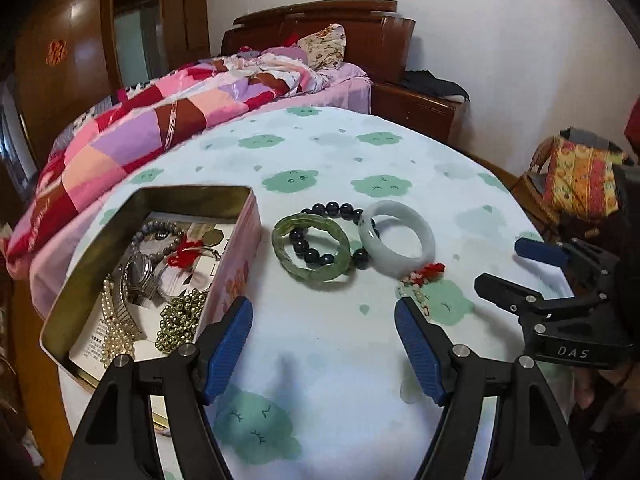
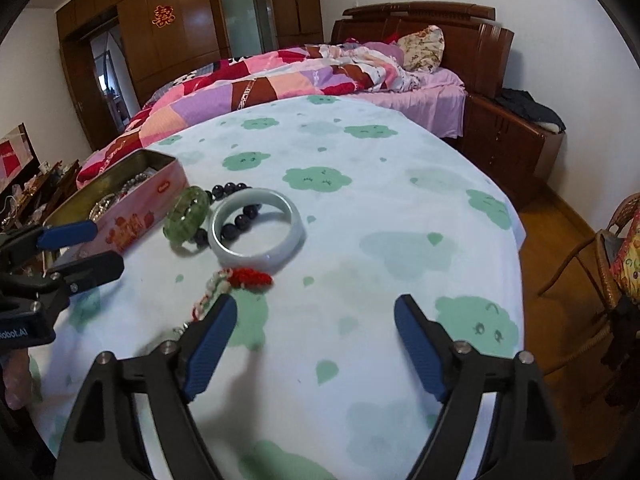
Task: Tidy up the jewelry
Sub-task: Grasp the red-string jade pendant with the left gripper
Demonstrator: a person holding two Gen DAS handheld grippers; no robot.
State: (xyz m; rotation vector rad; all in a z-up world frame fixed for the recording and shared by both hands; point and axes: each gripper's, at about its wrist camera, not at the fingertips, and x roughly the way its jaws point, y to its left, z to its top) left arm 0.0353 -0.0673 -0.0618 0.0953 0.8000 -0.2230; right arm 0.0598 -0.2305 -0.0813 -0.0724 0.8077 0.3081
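A pink tin box (image 1: 230, 276) (image 2: 132, 216) stands open at the left and holds a watch (image 1: 138, 280), pearl and gold bead strands and other jewelry. On the cloth beside it lie a green bangle (image 1: 312, 250) (image 2: 188, 214), a dark bead bracelet (image 1: 332, 216) (image 2: 240, 216), a pale jade bangle (image 1: 398, 242) (image 2: 256, 232) and a red-tasselled cord (image 1: 424, 276) (image 2: 248, 278). My left gripper (image 1: 324, 312) is open and empty, just short of the bangles. My right gripper (image 2: 314, 308) is open and empty, right of the cord; it also shows in the left wrist view (image 1: 508, 268).
The table (image 2: 400, 208) has a white cloth with green cloud prints. A bed with a patchwork quilt (image 2: 280, 76) stands behind it, with wooden wardrobes (image 2: 180, 20) beyond. A nightstand (image 2: 512, 136) and a wicker chair (image 2: 600, 264) are at the right.
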